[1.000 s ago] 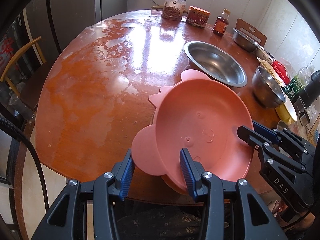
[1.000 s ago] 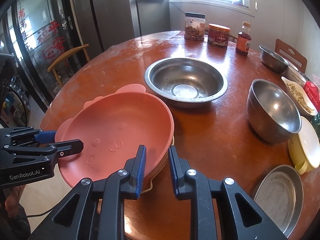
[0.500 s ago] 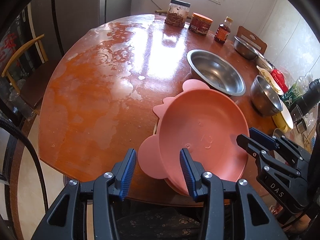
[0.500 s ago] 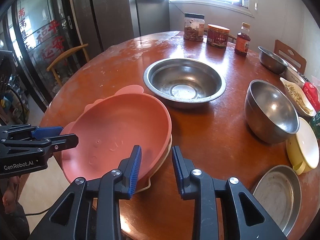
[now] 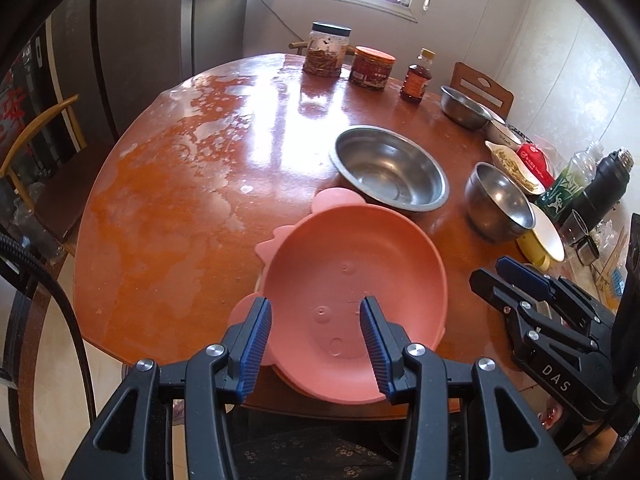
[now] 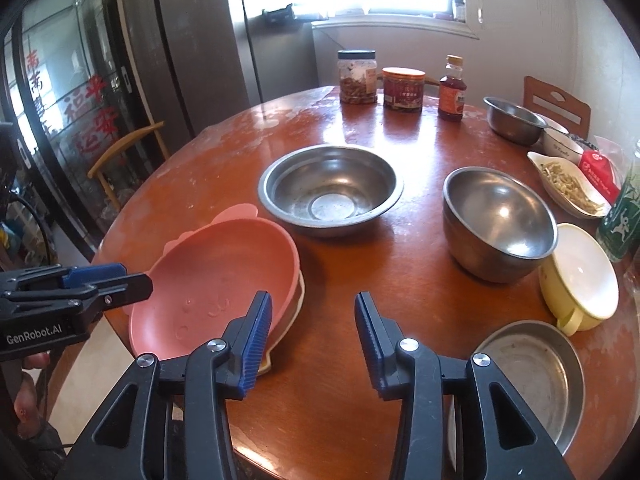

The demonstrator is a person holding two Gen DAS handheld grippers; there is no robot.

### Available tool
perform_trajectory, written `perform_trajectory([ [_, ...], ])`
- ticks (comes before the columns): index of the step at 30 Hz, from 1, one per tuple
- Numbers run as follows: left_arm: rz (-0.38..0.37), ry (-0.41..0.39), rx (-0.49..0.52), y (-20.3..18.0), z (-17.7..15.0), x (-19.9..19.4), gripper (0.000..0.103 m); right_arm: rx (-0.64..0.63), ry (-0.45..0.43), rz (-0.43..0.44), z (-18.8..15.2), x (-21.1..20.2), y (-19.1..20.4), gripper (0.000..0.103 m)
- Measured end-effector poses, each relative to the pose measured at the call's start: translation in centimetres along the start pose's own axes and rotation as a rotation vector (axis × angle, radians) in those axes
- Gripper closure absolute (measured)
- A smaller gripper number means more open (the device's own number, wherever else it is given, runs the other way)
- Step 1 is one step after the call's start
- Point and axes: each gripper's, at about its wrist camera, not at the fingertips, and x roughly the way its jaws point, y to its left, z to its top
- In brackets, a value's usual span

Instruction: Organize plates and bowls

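The pink plate [image 5: 352,292] sat at the near edge of the round wooden worktop [image 5: 168,208], stacked on a cream-coloured plate [image 6: 298,300] whose rim showed just under its right side. The left claw [image 5: 316,344] hung above the pink plate's near rim with its blue-padded fingers spread wide, gripping nothing. The right claw [image 6: 314,340] was likewise wide open and empty, hovering over bare wood just to the right of the pink plate; its left finger [image 6: 256,340] overlapped the plate's edge in the right wrist view, though whether it touched could not be told.

Just beyond the pink plate stood a wide steel bowl [image 6: 330,190], and to its right a deeper steel bowl [image 6: 500,220], the two apart from each other. Next to the deep bowl, toward the worktop's right edge, a yellow cup [image 6: 578,280] lay tilted, and nearer the person a flat steel plate [image 6: 532,376] rested by the rim. A smaller steel bowl [image 6: 514,120] stood at the far right.

Along the far edge (under the window) were a clear jar [image 6: 357,76], a red tin [image 6: 403,88] and a small brown bottle [image 6: 452,90] in a row.
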Motion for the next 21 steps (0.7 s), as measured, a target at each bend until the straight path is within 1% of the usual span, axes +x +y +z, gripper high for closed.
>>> perform_trajectory([
  [11,-0.036,-0.017,0.079,-5.1,0.7,-0.5,0.057,0.075,-0.078,-0.028,-0.5,-3.8,-4.0,0.053],
  [16,-0.057,-0.018,0.116,-7.9,0.9,-0.3,0.056,0.117,-0.110,-0.053,-0.9,-5.7,-6.4,0.052],
  [21,-0.091,-0.005,0.138,-10.3,0.9,0.5,0.056,0.163,-0.123,-0.090,-1.8,-7.4,-9.2,0.052],
])
